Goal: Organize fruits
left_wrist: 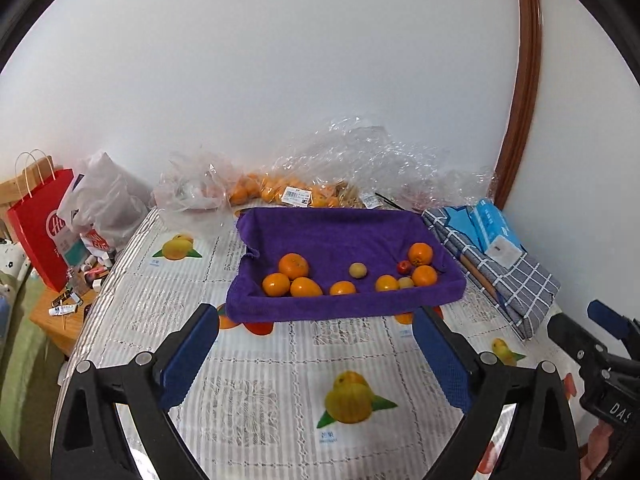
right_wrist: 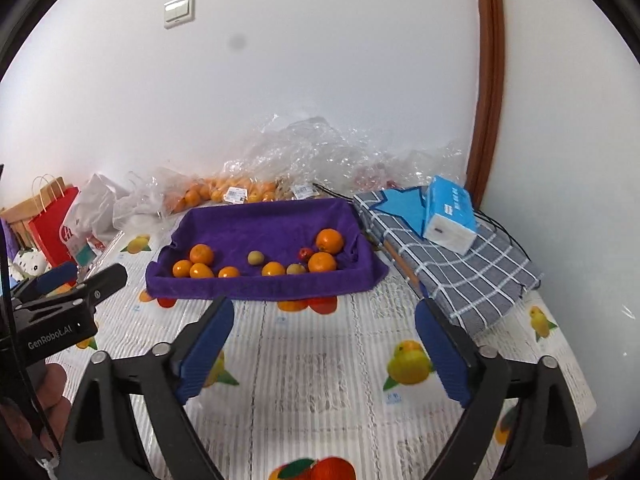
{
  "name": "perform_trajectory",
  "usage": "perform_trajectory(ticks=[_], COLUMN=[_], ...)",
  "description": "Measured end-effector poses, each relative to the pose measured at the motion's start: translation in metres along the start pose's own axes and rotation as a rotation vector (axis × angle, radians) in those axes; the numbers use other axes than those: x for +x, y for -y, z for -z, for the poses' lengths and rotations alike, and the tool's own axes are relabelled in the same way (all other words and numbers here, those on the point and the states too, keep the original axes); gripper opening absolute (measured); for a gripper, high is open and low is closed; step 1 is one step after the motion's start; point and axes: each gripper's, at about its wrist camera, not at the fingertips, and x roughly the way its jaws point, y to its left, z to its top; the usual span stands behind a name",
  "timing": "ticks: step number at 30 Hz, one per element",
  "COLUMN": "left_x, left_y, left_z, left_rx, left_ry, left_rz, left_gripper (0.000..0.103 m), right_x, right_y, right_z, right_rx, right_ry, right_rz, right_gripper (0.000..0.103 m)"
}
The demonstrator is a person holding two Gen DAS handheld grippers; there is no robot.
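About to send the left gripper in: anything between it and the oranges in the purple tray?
Only the tray's towel-draped front wall, which the left gripper must clear from above. The tablecloth stretch before it shows only printed fruit. The oranges lie uncovered.

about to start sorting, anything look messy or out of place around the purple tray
Mostly the back edge: crumpled clear plastic bags sprawl along the wall, one holding a heap of oranges. In the purple towel-lined tray the fruit lies loose and mixed. Nothing looks spilled or damaged.
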Motion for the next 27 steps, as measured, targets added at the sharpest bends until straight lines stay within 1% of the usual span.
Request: perform_trajectory(ticks=[7, 17, 27], left_x=[-0.009, -0.015, -0.021], left_y=[0.007, 0.012, 0.009], left_z=[0.003, 0.002, 0.001], left_rx=[0.015, 0.021, 0.016], left_ry=[0.000, 0.009, 0.008], left_rz=[0.013, 0.009, 0.011], left_gripper=[0.098, 0.098, 0.098], right_x=[-0.011, -0.018, -0.024], right_y=[0.007, 0.013, 0.014], right_z=[0.003, 0.002, 0.000], right_rx=[0.027, 0.040, 0.049], right_ry=[0.007, 0.014, 0.014], right_rz=[-0.004, 0.007, 0.011], right_gripper=[0.092, 0.092, 0.092])
